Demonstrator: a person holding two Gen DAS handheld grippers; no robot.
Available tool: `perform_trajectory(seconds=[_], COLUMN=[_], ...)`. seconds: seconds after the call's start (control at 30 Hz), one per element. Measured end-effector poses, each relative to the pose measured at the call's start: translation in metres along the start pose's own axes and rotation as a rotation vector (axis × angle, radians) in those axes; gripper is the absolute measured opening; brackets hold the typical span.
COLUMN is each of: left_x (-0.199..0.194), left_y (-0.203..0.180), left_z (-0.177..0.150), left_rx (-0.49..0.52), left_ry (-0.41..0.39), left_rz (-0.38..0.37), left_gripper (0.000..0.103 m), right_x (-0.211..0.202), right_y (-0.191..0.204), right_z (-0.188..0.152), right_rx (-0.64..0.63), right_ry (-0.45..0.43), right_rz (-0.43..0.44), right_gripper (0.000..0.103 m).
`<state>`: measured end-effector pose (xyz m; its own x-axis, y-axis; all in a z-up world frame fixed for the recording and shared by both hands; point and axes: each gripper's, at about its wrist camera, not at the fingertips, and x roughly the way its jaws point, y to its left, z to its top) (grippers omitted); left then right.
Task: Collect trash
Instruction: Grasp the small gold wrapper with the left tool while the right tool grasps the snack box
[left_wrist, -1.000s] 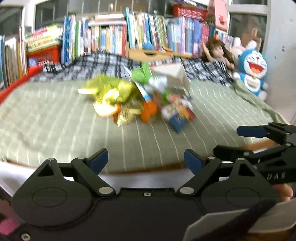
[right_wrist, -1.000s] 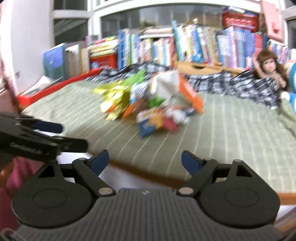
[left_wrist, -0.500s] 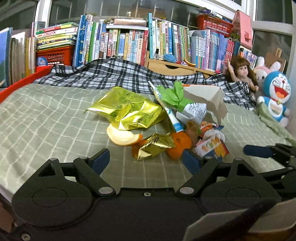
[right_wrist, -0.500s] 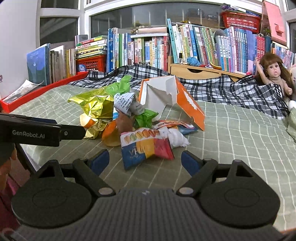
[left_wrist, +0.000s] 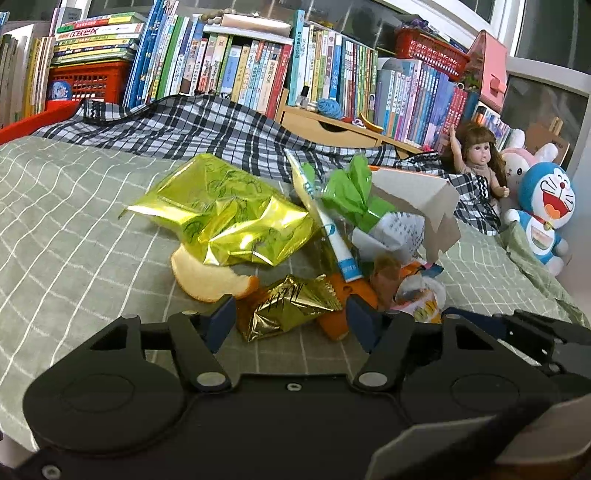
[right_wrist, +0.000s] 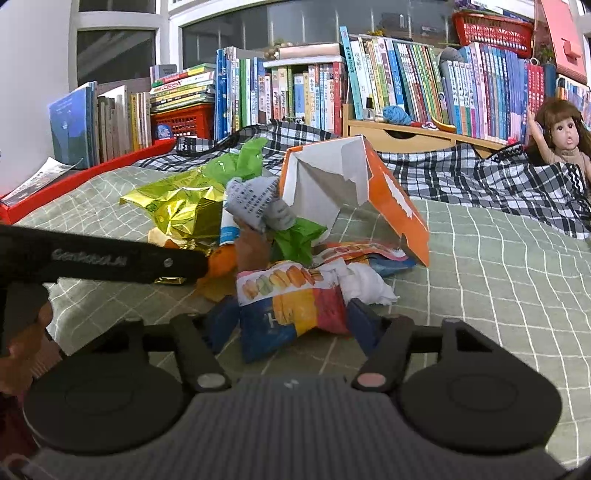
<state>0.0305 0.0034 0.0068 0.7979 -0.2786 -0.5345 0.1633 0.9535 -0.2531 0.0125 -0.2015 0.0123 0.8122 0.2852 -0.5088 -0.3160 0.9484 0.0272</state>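
- Blue-padded fingers (left_wrist: 221, 320) of the left gripper (left_wrist: 290, 317) stand partly spread, their jaws having just been closing, with a crumpled gold foil wrapper (left_wrist: 291, 308) between them; I cannot tell whether the pads touch it.
- Blue-padded fingers (right_wrist: 221, 325) of the right gripper (right_wrist: 293, 323) have likewise just been closing and now flank a colourful macaron-printed snack packet (right_wrist: 291, 306); the pads sit right at its sides, though a firm pinch cannot be told.
- Just beyond the left gripper lie a pale curved piece of orange peel (left_wrist: 207, 277), an orange fruit piece (left_wrist: 336, 314) and a white-and-blue tube (left_wrist: 338, 243).
- Behind those sits a shiny yellow-green foil bag (left_wrist: 225, 214), with crumpled green plastic (left_wrist: 351, 192) and a torn orange-and-white cardboard box (right_wrist: 354, 195) beside it.
- Crumpled white tissue (right_wrist: 364, 282) touches the snack packet.
- All this trash rests in one heap on a green checked bedsheet (right_wrist: 498, 277).
- Farther back lie a black-and-white plaid blanket (left_wrist: 207, 129), a brown-haired doll (left_wrist: 480, 155), a blue cat plush toy (left_wrist: 546, 206) and a row of books (right_wrist: 332, 88).
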Motion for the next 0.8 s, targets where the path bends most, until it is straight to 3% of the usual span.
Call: perform_trajectory(seconds=[0.13, 0.17, 0.2, 0.33, 0.5, 0.6, 0.63, 0.73, 0.8], left_x=[0.005, 0.006, 0.007, 0.005, 0.011, 0.012, 0.011, 0.009, 0.006], left_y=[-0.001, -0.001, -0.001, 0.001, 0.001, -0.001, -0.002, -0.005, -0.007], left_z=[0.001, 0.001, 0.000, -0.005, -0.007, -0.006, -0.005, -0.008, -0.009], left_rx=[-0.022, -0.030, -0.040, -0.056, -0.060, -0.072, -0.071, -0.066, -0.061], left_ry=[-0.003, 0.000, 0.006, 0.011, 0.006, 0.010, 0.015, 0.026, 0.026], left_rz=[-0.016, -0.021, -0.023, -0.020, -0.018, -0.033, -0.047, -0.073, -0.075], left_gripper=[0.069, 0.074, 0.077, 0.082, 0.083, 0.073, 0.065, 0.042, 0.036], right_x=[-0.003, -0.003, -0.003, 0.000, 0.009, 0.007, 0.005, 0.000, -0.005], right_y=[0.001, 0.001, 0.001, -0.003, -0.006, -0.003, -0.003, -0.003, -0.003], right_z=[-0.001, -0.001, -0.001, -0.003, -0.006, -0.006, -0.006, -0.007, -0.008], right_rx=[-0.014, -0.021, -0.027, -0.018, 0.002, 0.001, -0.002, 0.007, 0.014], right_ry=[-0.009, -0.012, -0.017, -0.011, 0.004, 0.000, -0.005, -0.013, -0.020], right_rz=[0.007, 0.002, -0.009, -0.025, -0.024, -0.025, -0.026, -0.015, -0.018], right_gripper=[0.057, 0.059, 0.068, 0.079, 0.081, 0.065, 0.061, 0.055, 0.052])
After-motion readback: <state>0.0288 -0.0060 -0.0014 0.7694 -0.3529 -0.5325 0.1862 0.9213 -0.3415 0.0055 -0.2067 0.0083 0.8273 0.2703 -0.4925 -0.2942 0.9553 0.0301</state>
